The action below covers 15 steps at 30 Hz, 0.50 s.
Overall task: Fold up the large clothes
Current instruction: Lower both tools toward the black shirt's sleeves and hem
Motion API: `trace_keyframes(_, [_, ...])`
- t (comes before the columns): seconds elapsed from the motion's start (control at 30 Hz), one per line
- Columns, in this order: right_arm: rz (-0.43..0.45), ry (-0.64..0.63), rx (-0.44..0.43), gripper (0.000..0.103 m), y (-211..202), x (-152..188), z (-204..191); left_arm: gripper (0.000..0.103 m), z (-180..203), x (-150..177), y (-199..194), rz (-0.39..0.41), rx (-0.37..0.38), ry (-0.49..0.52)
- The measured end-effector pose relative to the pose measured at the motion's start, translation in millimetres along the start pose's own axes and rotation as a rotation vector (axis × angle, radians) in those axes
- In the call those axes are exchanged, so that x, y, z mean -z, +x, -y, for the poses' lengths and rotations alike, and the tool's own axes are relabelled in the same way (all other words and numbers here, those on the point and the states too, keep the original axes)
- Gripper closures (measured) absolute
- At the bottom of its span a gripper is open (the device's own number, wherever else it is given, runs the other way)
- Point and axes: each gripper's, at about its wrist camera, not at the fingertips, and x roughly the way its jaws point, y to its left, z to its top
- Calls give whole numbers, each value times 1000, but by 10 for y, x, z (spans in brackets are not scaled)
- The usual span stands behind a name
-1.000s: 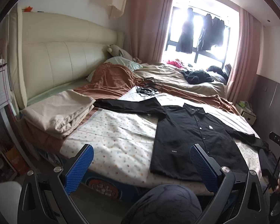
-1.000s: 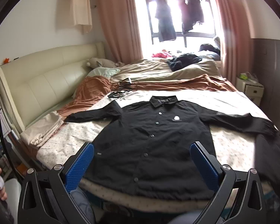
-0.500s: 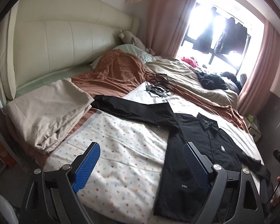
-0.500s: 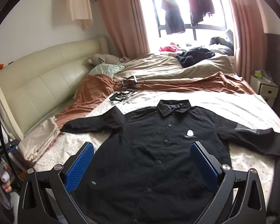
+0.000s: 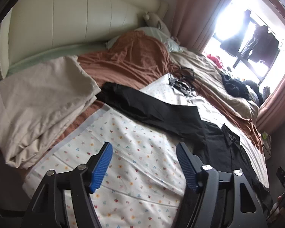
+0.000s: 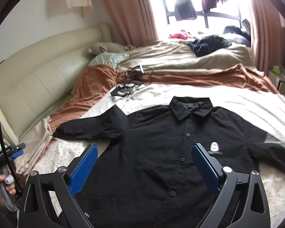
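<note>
Right wrist view: the black shirt (image 6: 161,152) lies flat, buttoned, by the bed's (image 6: 237,102) near edge, under the spread, empty right gripper (image 6: 144,163). Left gripper (image 5: 144,163), also spread, hovers over bare floral sheet (image 5: 123,152) beside its sleeve.

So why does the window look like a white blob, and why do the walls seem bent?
Left wrist view: the window is blown out by daylight, washing out the clothes hanging there; the headboard curves from fisheye distortion. Right wrist view: the same glare at the window, and the black shirt is so dark that its folds barely show; the edges look slightly smeared.
</note>
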Motion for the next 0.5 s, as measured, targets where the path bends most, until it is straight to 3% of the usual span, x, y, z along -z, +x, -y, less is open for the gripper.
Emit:
trace_keyframes(0.37, [-84, 87, -63, 17, 1001, -52, 90, 46, -108, -324, 867, -72, -29, -59])
trace_keyframes(0.5, [-130, 130, -90, 27, 1382, -84, 96, 51, -139, -436, 1175, -101, -43, -87])
